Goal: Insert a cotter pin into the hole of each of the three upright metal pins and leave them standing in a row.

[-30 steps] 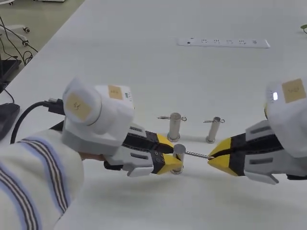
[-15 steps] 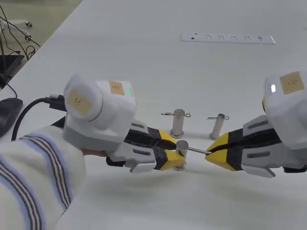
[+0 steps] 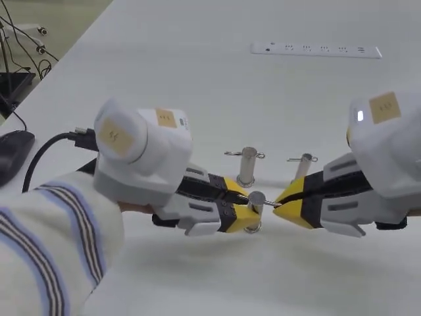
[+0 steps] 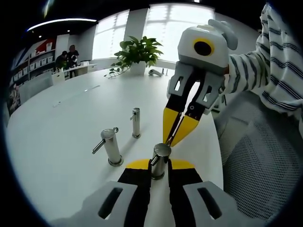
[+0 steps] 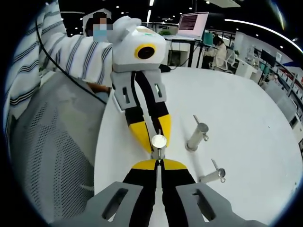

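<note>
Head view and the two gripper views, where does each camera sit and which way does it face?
Head view: head-mounted, looking down at the left gripper clamping the near pin, right gripper opposite; striped sleeve shows.
Left gripper view: on the left gripper, facing the right gripper across the pin; own jaws below.
Right gripper view: the reverse, facing the left gripper; own jaws below.
All share the near pin.

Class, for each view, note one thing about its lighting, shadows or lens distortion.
Head view: soft, even light, only faint shadows on the white table. Left gripper view: fisheye curves the table edge; the windows are blown out. Right gripper view: same curving; a ceiling strip light glares.
</note>
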